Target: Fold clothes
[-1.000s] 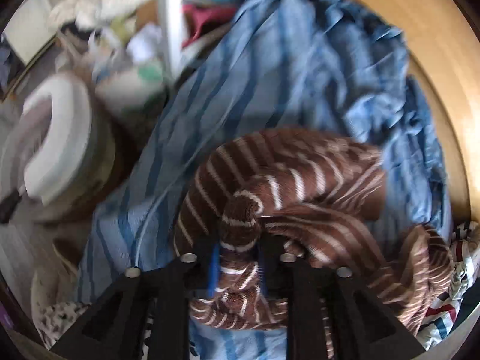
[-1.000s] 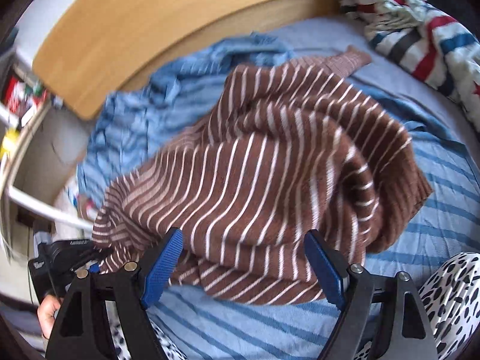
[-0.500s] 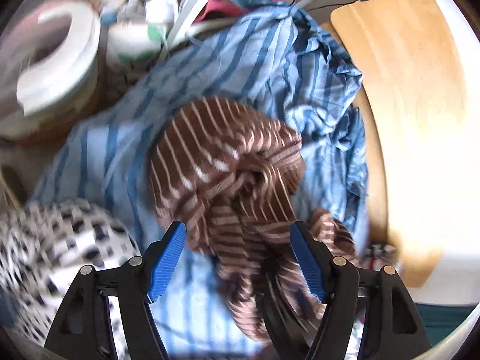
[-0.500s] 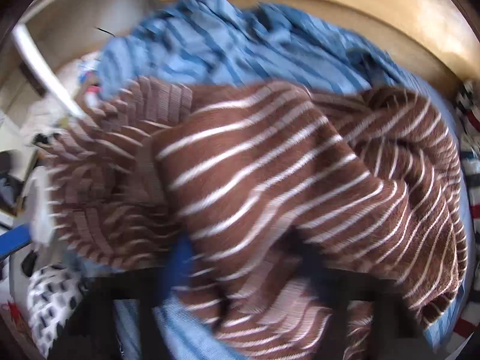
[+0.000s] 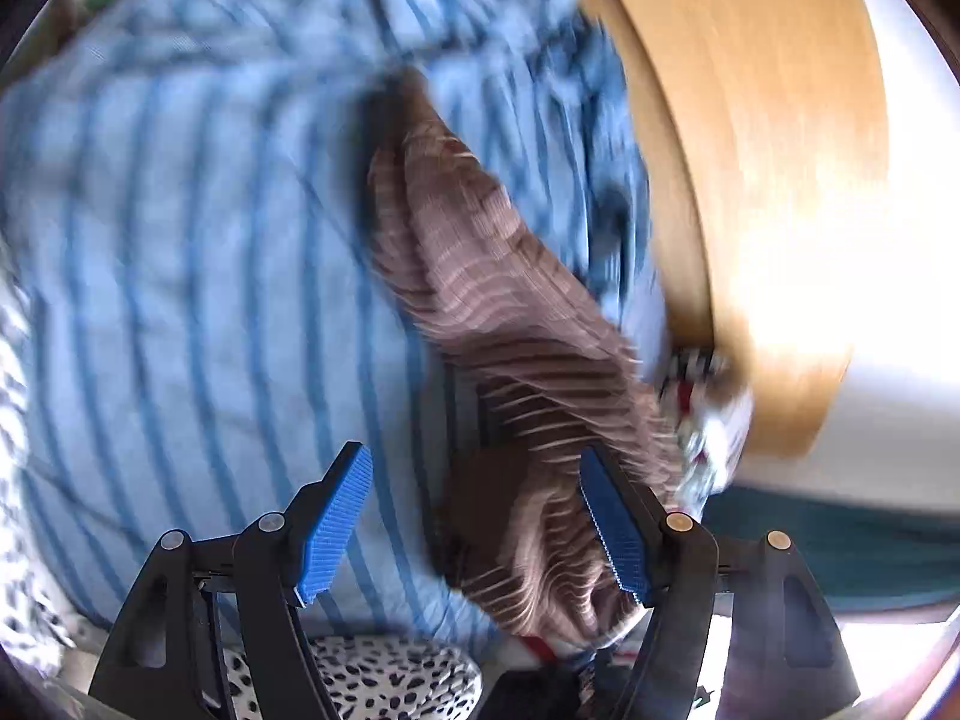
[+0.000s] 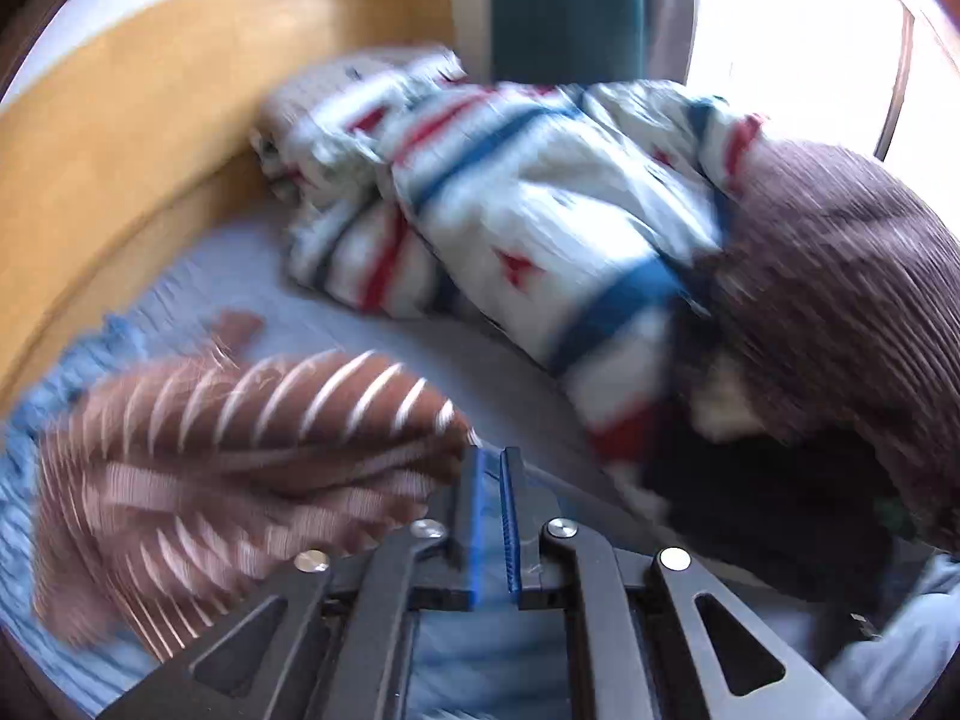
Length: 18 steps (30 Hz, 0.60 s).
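Note:
The brown sweater with white stripes (image 5: 480, 276) stretches in a long blurred band across the blue striped sheet (image 5: 180, 270). Its lower end passes close to the right pad of my left gripper (image 5: 474, 528), which is open with neither pad pressing on it. In the right wrist view the sweater (image 6: 240, 450) lies bunched to the left, and its folds converge on the tips of my right gripper (image 6: 492, 462). That gripper is shut, with an edge of the sweater seemingly pinched; blur hides the exact contact.
A curved wooden headboard (image 5: 750, 180) runs along the bed's far side. A white, red and blue duvet (image 6: 510, 180) and a brown ribbed cloth (image 6: 840, 300) are heaped to the right. Black-spotted white fabric (image 5: 372, 684) lies near my left gripper. A bright window (image 6: 810, 30) is behind.
My left gripper let go of the sweater, opened and swung toward the headboard. My right gripper shut on the sweater and swept it quickly toward the duvet, stretching it out.

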Tool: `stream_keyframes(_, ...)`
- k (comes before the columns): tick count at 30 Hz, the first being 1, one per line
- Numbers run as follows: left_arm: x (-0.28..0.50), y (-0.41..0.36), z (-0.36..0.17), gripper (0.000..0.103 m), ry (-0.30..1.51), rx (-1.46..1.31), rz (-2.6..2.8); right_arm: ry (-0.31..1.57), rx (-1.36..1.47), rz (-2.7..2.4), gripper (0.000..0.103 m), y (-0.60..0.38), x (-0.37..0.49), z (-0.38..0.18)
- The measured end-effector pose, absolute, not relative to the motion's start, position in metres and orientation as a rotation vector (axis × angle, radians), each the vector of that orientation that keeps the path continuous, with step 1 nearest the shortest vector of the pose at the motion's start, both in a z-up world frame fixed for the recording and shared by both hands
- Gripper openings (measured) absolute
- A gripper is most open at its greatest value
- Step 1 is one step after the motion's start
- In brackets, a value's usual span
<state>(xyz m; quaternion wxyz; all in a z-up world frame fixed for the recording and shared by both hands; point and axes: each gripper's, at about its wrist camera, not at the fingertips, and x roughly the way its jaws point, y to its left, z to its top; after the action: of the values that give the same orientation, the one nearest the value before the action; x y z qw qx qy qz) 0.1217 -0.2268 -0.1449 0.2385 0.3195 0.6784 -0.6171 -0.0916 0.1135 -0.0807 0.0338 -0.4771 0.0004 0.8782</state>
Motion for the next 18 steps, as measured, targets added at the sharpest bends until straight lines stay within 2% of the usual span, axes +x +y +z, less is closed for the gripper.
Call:
stream_keyframes(1,0.11,-0.219,-0.151,0.072,1.869,0.938,-1.694,-0.025,-1.54,2.722,0.011,0.118,-0.079,-0.086)
stream_keyframes(2,0.099,-0.211,-0.158,0.072,1.901,0.992,-1.691,-0.047,-1.609,2.753,0.024,0.116,-0.067,-0.091)
stream_keyframes(3,0.097,-0.208,-0.159,0.072,1.906,1.009,-1.695,-0.066,-1.633,2.792,0.053,0.108,-0.061,-0.091)
stream_keyframes(4,0.095,-0.206,-0.159,0.072,1.906,1.022,-1.701,-0.085,-1.658,2.832,0.061,0.1,-0.055,-0.091)
stream_keyframes(7,0.091,-0.2,-0.161,0.072,1.907,1.06,-1.719,-0.134,-1.647,2.967,0.071,0.064,-0.051,-0.081)
stream_keyframes(8,0.096,-0.203,-0.16,0.072,1.896,1.049,-1.712,-0.148,-1.651,3.008,0.078,0.05,-0.057,-0.079)
stream_keyframes(11,0.115,-0.217,-0.161,0.072,1.902,0.988,-1.665,-0.22,-1.666,3.116,0.086,0.007,-0.073,-0.076)
stream_keyframes(14,0.132,-0.231,-0.164,0.072,1.904,0.946,-1.633,-0.386,-1.695,3.116,0.086,-0.045,-0.091,-0.087)
stream_keyframes(18,0.133,-0.246,-0.168,0.072,1.897,0.96,-1.667,-0.436,-1.591,3.151,0.086,-0.076,-0.101,-0.089)
